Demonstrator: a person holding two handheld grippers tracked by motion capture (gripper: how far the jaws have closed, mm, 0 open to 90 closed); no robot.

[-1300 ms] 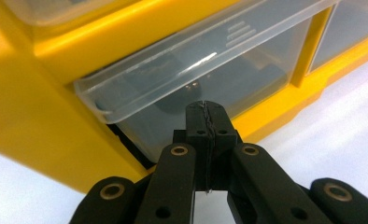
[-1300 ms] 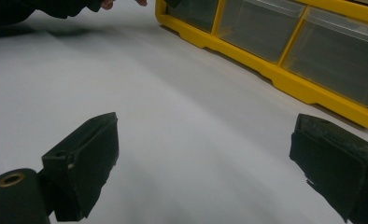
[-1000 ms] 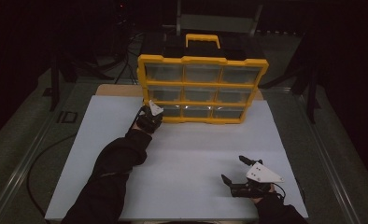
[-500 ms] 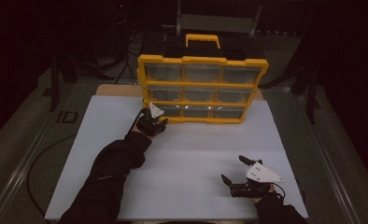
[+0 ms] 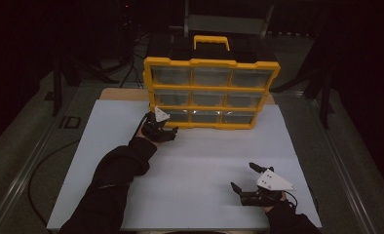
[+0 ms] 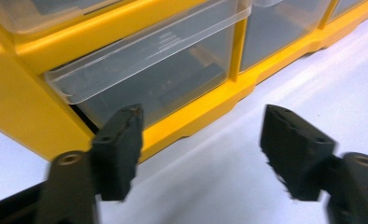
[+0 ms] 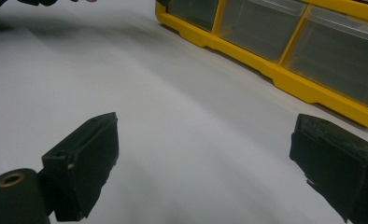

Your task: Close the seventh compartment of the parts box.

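A yellow organizer cabinet (image 5: 212,92) with three rows of clear drawers stands at the back of the white table (image 5: 195,161). My left gripper (image 5: 172,133) is open just in front of its bottom-left drawer (image 5: 179,116). In the left gripper view that clear drawer (image 6: 149,70) is close ahead. Its lip sticks out a little from the yellow frame, and my open left gripper (image 6: 205,149) holds nothing. My right gripper (image 5: 242,176) rests open near the table's front right, holding nothing. In the right gripper view, my right gripper (image 7: 210,158) faces bare tabletop, with the cabinet (image 7: 285,74) further off.
The cabinet has a black top and a yellow carry handle (image 5: 211,41). A chair (image 5: 224,22) and stands sit in the dark behind the table. A cable (image 5: 39,170) runs along the floor at the left. The person's dark sleeve (image 5: 117,180) lies across the table's left front.
My left gripper has drawn back a little from the cabinet's bottom-left drawer toward the person. The right gripper has stayed put.
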